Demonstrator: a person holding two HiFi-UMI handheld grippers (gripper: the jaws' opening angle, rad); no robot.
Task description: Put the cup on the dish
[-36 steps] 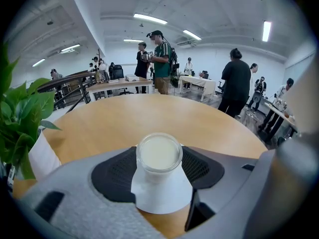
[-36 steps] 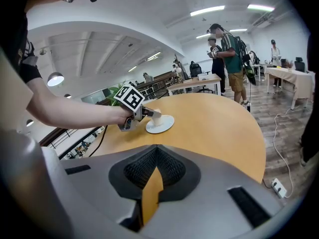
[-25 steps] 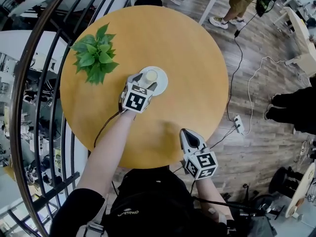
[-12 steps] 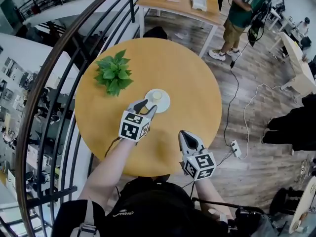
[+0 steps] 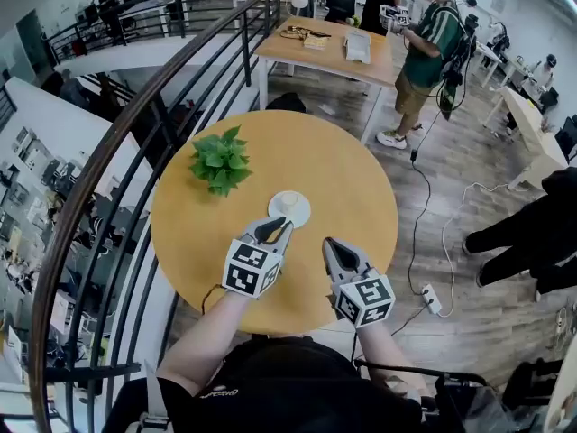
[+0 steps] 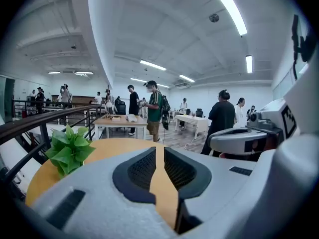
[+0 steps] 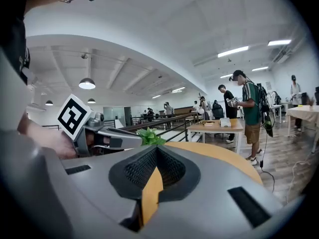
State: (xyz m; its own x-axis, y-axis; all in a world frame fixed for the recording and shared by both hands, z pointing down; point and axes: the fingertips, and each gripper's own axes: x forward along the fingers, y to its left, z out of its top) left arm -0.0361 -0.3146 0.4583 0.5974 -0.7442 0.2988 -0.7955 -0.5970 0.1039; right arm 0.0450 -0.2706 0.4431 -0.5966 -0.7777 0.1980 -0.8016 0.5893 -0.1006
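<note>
Round wooden table, cup on round white dish, left gripper and right gripper closed

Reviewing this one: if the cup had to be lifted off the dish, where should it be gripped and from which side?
Take the cup across its round side wall, above the dish rim, coming in low from the person's near side of the table. It looks upright in the dish's middle, so its wall is free all round. No handle can be made out.
</note>
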